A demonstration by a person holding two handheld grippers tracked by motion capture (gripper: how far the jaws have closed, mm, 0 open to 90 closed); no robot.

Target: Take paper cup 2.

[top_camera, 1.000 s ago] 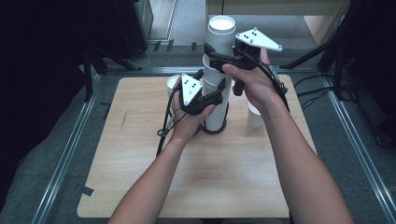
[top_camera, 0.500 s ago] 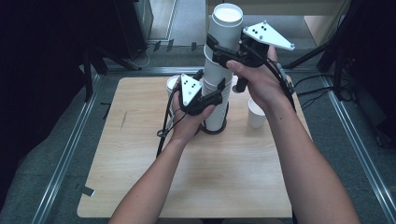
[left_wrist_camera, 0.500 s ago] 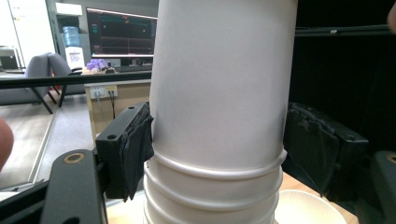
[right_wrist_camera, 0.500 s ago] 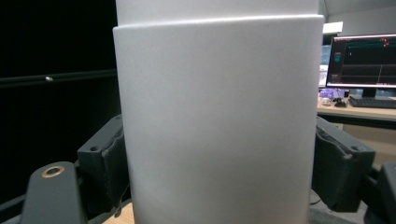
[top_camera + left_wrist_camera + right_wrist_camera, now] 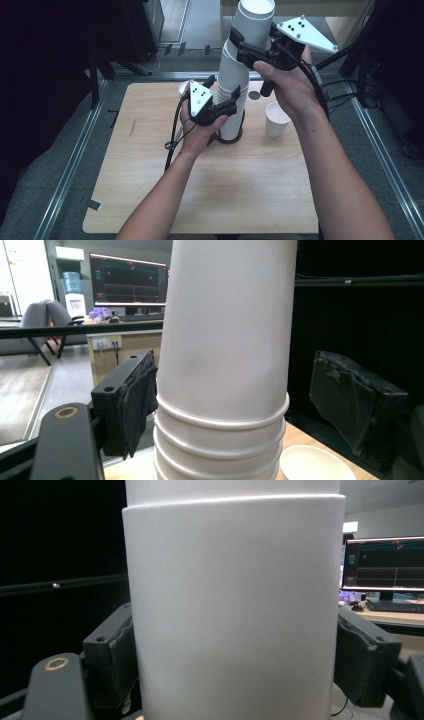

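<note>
Our left gripper (image 5: 227,107) has just been opening its jaws, now apart beside the cup stack (image 5: 235,110) mid-table. Beyond, our right gripper (image 5: 250,50) stays clamped on the lifted cups (image 5: 252,25), higher than before, so the separation seems underway.

Cup stack (image 5: 235,95) mid-table (image 5: 150,200), single cup (image 5: 276,119) just right.

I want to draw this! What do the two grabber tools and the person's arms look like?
Both are black. The left gripper and the right gripper each carry a grey three-cornered plate with black dots on top, trail a thin black cable, and have blocky black jaws with dark padded faces. The forearms are bare, with no sleeves.
</note>
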